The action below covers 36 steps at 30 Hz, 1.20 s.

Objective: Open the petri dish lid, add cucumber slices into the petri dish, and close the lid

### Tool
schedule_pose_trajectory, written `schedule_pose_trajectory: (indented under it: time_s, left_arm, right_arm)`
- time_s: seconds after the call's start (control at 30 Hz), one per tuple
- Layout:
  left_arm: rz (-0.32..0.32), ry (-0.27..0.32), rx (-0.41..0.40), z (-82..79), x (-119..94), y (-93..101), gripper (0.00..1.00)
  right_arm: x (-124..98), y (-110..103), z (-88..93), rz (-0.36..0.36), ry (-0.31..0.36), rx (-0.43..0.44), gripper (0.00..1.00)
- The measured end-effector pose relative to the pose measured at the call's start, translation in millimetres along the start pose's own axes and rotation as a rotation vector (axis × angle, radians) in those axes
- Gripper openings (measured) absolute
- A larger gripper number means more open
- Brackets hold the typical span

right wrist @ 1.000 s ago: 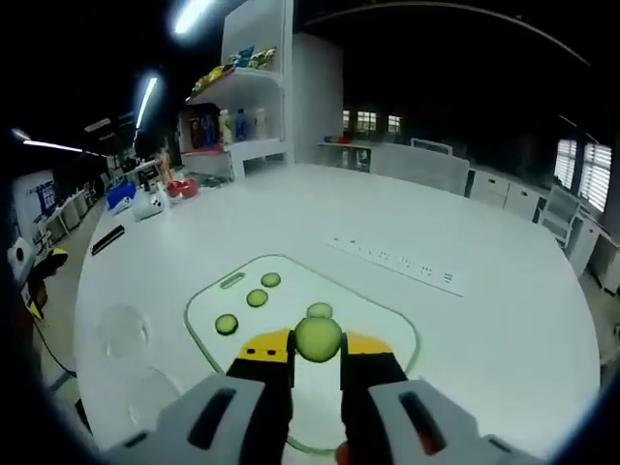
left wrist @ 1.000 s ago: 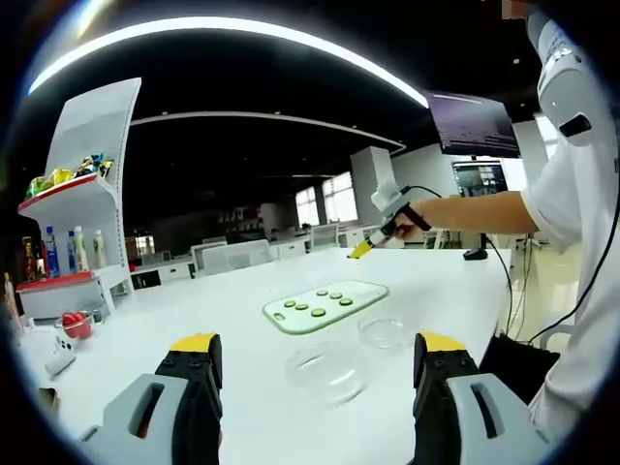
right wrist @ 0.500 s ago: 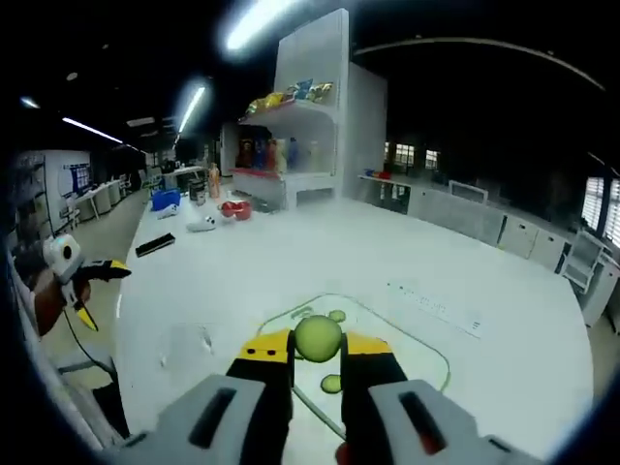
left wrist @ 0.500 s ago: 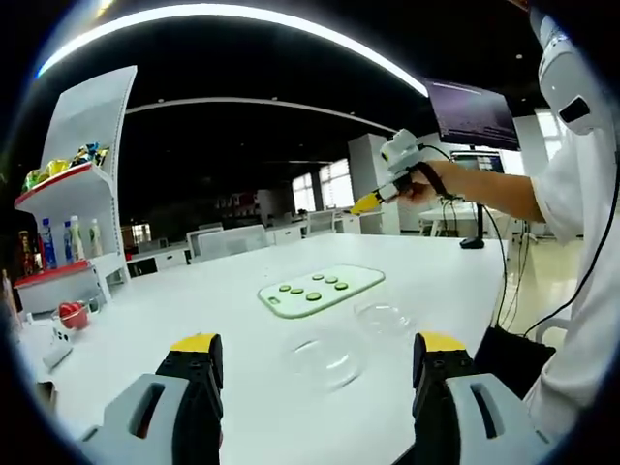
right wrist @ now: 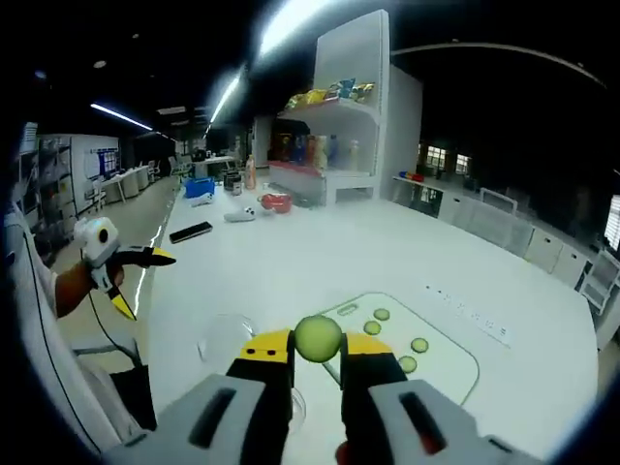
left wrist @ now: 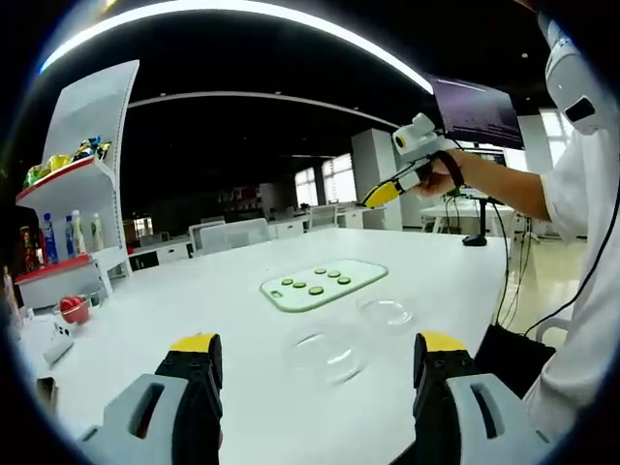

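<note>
In the right gripper view my right gripper [right wrist: 318, 349] is shut on a round green cucumber slice [right wrist: 318, 335], held in the air above the table. Below it lie a pale green cutting board [right wrist: 448, 360] with several more slices [right wrist: 381, 315] and a clear petri dish part [right wrist: 227, 335] to the left. In the left gripper view my left gripper [left wrist: 318, 351] stands open over the table edge, nothing between its jaws. Ahead of it sit two clear dish parts, one [left wrist: 325, 355] near and one [left wrist: 387, 313] to the right, with the board [left wrist: 325, 284] beyond. The right gripper [left wrist: 376, 199] hangs high above the board.
A white shelf unit [left wrist: 82, 184] with bottles and snacks stands at the table's far left, and a red object [left wrist: 72, 310] and small items lie near it. A person in white [left wrist: 581, 242] stands at the right. The left gripper [right wrist: 143, 281] shows at the table's left edge.
The right gripper has lifted the cucumber slice off the board and swung it toward the dish side. The left gripper stays open in the same place.
</note>
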<state>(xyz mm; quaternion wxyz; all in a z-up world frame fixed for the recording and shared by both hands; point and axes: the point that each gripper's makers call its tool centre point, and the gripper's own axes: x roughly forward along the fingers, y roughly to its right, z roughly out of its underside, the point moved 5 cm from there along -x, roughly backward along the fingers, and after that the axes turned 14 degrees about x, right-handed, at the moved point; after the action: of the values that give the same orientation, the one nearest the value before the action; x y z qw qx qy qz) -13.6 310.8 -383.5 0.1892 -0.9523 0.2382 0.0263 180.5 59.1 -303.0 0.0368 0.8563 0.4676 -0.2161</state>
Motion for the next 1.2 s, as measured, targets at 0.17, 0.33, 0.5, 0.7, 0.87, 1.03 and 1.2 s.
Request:
schedule_pose_trajectory:
  time_s: [0.17,0.33,0.5,0.7,0.87,1.03,1.2]
  left_arm:
    - [0.001,-0.011,-0.004,1.3,0.3,-0.2,0.81]
    - [0.001,-0.004,0.002,-1.2,-0.6,-1.0,0.81]
    - [-0.001,-0.004,0.001,-1.5,-1.6,-0.9,0.81]
    - [-0.001,-0.010,-0.004,0.3,-3.3,-0.5,0.81]
    - [-0.003,-0.006,-0.003,-1.1,-4.3,-0.6,0.82]
    - [0.001,-0.013,-0.004,-0.8,-3.7,1.1,0.82]
    - [0.009,-0.019,-0.004,-0.5,-3.2,3.7,0.82]
  right_arm:
    - [-1.1,-8.6,6.6,-0.016,-0.013,-0.009,0.18]
    - [-0.7,-20.7,15.0,-0.041,-0.031,-0.017,0.18]
    - [3.6,-32.6,29.8,-0.074,-0.070,-0.028,0.18]
    - [10.6,-42.3,48.9,-0.099,-0.115,-0.028,0.18]
    - [16.5,-45.8,59.7,-0.102,-0.145,-0.043,0.18]
    - [22.9,-47.0,71.6,-0.102,-0.175,-0.052,0.18]
    - [29.3,-48.1,85.0,-0.104,-0.203,-0.044,0.18]
